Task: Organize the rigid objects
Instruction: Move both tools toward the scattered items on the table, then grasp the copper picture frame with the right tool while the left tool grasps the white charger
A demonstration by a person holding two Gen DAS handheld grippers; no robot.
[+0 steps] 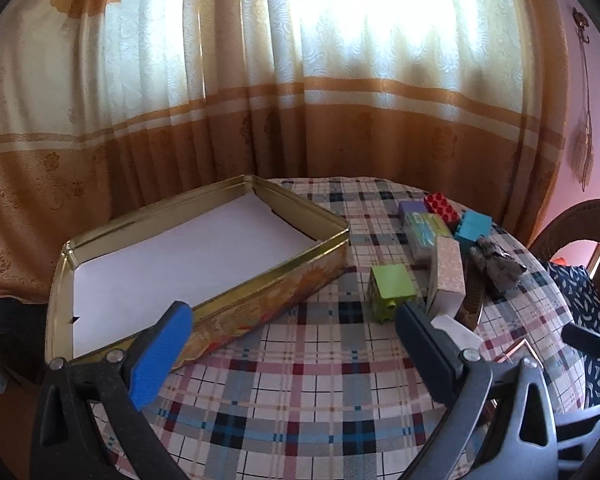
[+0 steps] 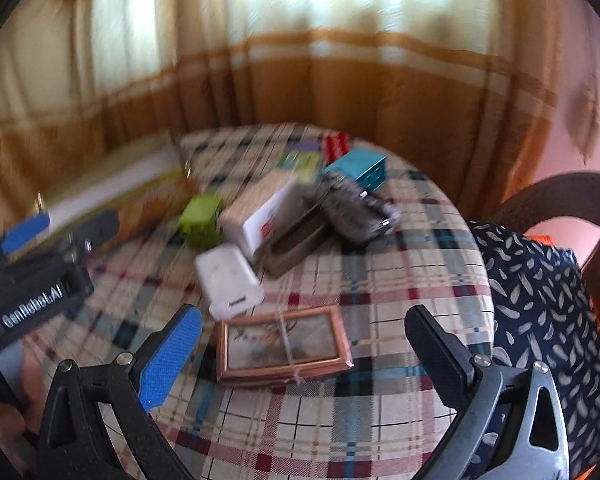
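I am holding the right gripper (image 2: 302, 330), jaws apart and empty, above the small framed picture (image 2: 284, 346) lying flat on the plaid table (image 2: 400, 280); it looks stiff, light and probably fragile, so I would be pinching its long edges. The left gripper (image 1: 292, 322) is likewise gaping near the empty tin (image 1: 284, 276).

1. A round table (image 1: 300, 380) wears a plaid cloth.
2. On it lie a gold tin (image 1: 260, 284), coloured blocks (image 1: 392, 284), small boxes (image 1: 448, 276) and a framed picture (image 2: 280, 342).
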